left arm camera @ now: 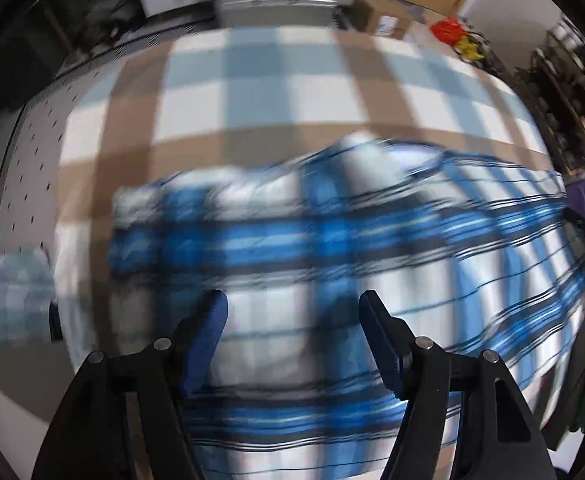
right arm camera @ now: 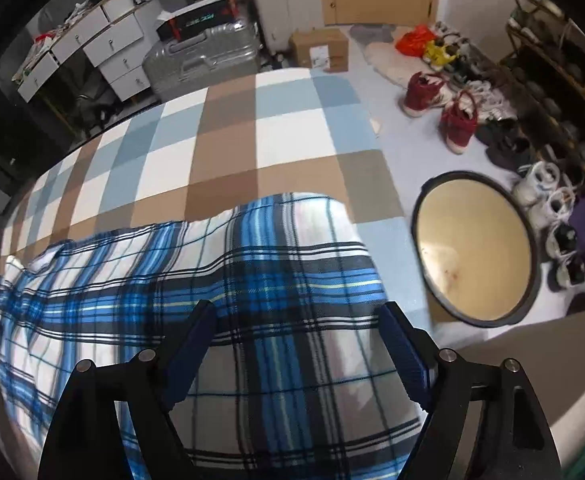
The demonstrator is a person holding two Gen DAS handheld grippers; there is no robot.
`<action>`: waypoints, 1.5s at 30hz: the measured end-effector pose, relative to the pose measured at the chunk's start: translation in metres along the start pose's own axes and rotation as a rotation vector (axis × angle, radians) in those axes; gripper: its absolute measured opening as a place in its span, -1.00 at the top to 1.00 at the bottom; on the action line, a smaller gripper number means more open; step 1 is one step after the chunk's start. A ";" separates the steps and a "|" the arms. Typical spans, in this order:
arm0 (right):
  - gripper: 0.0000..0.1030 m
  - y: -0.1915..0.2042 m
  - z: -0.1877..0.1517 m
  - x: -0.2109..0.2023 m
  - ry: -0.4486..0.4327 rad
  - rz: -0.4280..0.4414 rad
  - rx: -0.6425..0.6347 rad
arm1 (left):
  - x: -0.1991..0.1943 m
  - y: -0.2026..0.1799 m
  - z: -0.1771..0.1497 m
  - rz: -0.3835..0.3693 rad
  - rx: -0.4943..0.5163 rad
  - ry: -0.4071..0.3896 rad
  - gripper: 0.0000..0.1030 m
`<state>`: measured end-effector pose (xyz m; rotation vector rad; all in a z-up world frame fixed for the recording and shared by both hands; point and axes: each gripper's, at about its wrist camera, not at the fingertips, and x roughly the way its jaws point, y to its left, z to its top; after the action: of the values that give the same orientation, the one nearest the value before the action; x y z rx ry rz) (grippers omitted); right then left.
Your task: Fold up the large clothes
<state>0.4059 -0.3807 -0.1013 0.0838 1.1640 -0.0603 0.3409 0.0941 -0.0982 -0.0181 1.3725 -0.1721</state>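
On checked bedcover [right arm camera: 228, 148], soft plaid garment [right arm camera: 252, 280] lies rumpled.

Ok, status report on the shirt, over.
Left gripper and right gripper open, empty, above plaid shirt. Shirt flat on checked bedcover. Nothing in the way.

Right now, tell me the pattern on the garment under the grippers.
Blue, white and black plaid on the garment, sharpest in the right wrist view.

Left gripper [left arm camera: 292, 306]: pointing steeply down, jaws apart, nothing between the blue pads; view smeared by blur.
Left fingers [left arm camera: 208, 340]: tips at 7 and 5 o'clock of the frame centre.
Right gripper [right arm camera: 296, 316]: pointing steeply down, jaws wide, nothing clamped.
Right fingers [right arm camera: 402, 344]: tips at 7 and 5 o'clock.
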 end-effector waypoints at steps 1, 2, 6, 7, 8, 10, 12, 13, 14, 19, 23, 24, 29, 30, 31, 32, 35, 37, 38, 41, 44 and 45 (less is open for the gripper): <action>-0.57 0.000 -0.001 -0.003 -0.010 -0.032 -0.003 | 0.000 0.007 -0.004 -0.009 -0.016 -0.001 -0.23; -0.48 0.000 -0.002 -0.008 -0.023 -0.065 -0.008 | -0.002 0.016 -0.008 -0.029 -0.039 -0.006 -0.23; -0.47 0.011 -0.020 -0.057 -0.152 -0.029 -0.038 | -0.016 0.035 -0.030 -0.131 -0.102 -0.037 -0.23; -0.47 0.016 -0.027 -0.068 -0.176 0.001 -0.051 | -0.015 0.035 -0.035 -0.142 -0.097 -0.031 -0.23; -0.47 0.025 -0.037 -0.080 -0.195 0.047 -0.070 | -0.013 0.034 -0.041 -0.126 -0.080 -0.022 -0.23; -0.47 0.045 -0.054 -0.088 -0.179 0.100 -0.123 | -0.002 0.031 -0.050 -0.036 -0.053 -0.009 -0.24; -0.47 0.065 -0.073 -0.083 -0.138 0.077 -0.186 | 0.008 0.029 -0.059 0.076 -0.041 -0.008 -0.24; -0.47 0.073 -0.076 -0.074 -0.104 0.041 -0.212 | 0.011 0.029 -0.062 0.116 -0.050 -0.008 -0.33; -0.44 0.080 -0.080 -0.063 -0.048 -0.019 -0.248 | 0.011 0.028 -0.066 0.143 -0.073 -0.017 -0.35; -0.44 0.062 -0.088 -0.044 0.041 -0.179 -0.167 | -0.021 0.024 -0.082 0.218 -0.101 -0.071 -0.35; -0.44 0.049 -0.101 -0.082 -0.109 -0.273 -0.114 | -0.051 0.014 -0.104 0.110 -0.124 -0.142 -0.35; -0.46 0.048 -0.105 -0.091 -0.125 -0.223 -0.089 | -0.052 0.007 -0.107 0.083 -0.128 -0.150 -0.35; -0.48 0.062 -0.140 -0.120 -0.150 0.137 0.019 | -0.049 -0.009 -0.125 -0.052 -0.137 -0.156 -0.35; -0.48 0.063 -0.149 -0.121 -0.148 0.198 0.061 | -0.047 -0.009 -0.131 -0.092 -0.168 -0.161 -0.35; -0.48 0.060 -0.158 -0.121 -0.149 0.262 0.108 | -0.048 -0.004 -0.138 -0.132 -0.192 -0.153 -0.35; -0.48 0.054 -0.170 -0.120 -0.147 0.367 0.180 | -0.045 0.000 -0.143 -0.173 -0.225 -0.138 -0.35; -0.48 0.036 -0.196 -0.104 -0.109 0.580 0.392 | -0.050 0.011 -0.167 -0.256 -0.373 -0.177 -0.35; -0.48 0.024 -0.202 -0.093 -0.094 0.622 0.468 | -0.040 0.022 -0.172 -0.293 -0.458 -0.168 -0.35; -0.48 0.014 -0.202 -0.086 -0.091 0.606 0.508 | -0.033 0.026 -0.171 -0.331 -0.483 -0.155 -0.35; -0.51 -0.013 -0.204 -0.069 -0.065 0.597 0.642 | -0.019 0.035 -0.175 -0.440 -0.586 -0.145 -0.34; -0.51 -0.031 -0.201 -0.057 -0.060 0.625 0.718 | -0.014 0.039 -0.174 -0.430 -0.629 -0.176 -0.34; -0.51 -0.035 -0.200 -0.055 -0.068 0.633 0.731 | -0.012 0.038 -0.171 -0.428 -0.632 -0.192 -0.35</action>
<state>0.1980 -0.3954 -0.1303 1.0796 0.9549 0.0752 0.1755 0.1481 -0.1245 -0.8389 1.1683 -0.0832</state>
